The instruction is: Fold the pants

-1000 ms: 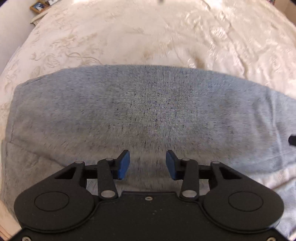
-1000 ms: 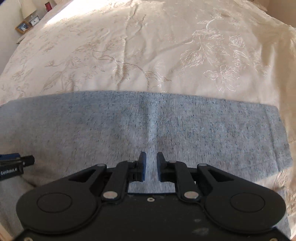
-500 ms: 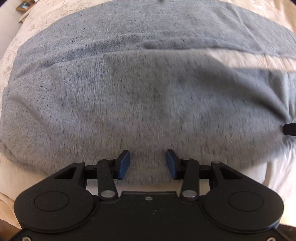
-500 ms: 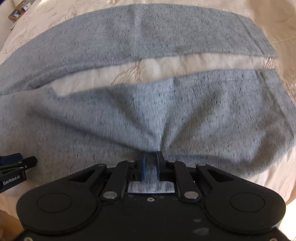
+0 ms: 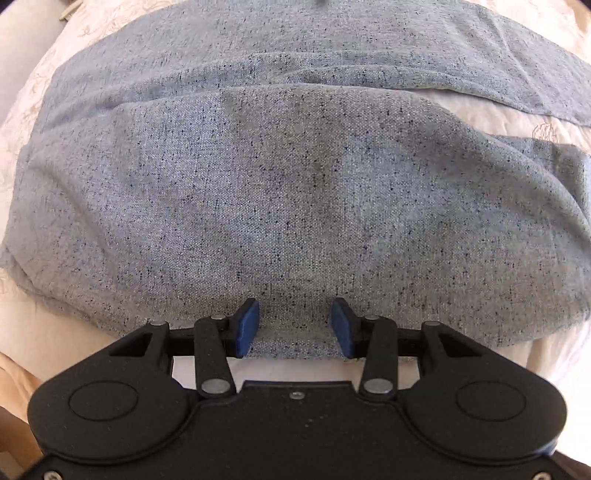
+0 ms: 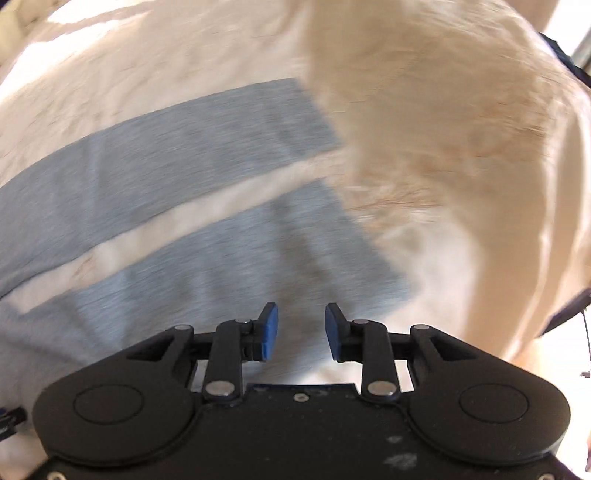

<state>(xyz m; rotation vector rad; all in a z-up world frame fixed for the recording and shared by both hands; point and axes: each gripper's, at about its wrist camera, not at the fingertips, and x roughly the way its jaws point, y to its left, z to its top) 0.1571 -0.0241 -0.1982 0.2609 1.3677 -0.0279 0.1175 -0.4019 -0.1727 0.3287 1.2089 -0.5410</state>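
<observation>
Grey-blue speckled pants (image 5: 295,192) lie spread on a cream bedspread. In the left wrist view the upper part fills the frame, with one leg (image 5: 480,66) running off to the upper right. My left gripper (image 5: 294,328) is open, its blue pads over the near edge of the cloth. In the blurred right wrist view the two legs (image 6: 166,155) lie side by side with a strip of bedspread between them. My right gripper (image 6: 301,330) is open and empty above the near leg (image 6: 258,258), close to its hem.
The cream embroidered bedspread (image 6: 443,129) stretches to the right of the leg hems. The bed's edge (image 6: 565,314) shows at the far right. A wall or floor strip (image 5: 22,33) shows at the upper left of the left wrist view.
My right gripper was shut on the pants leg and has opened and let go. The near leg has been drawn back, apart from the far one. The right view has swung right.
</observation>
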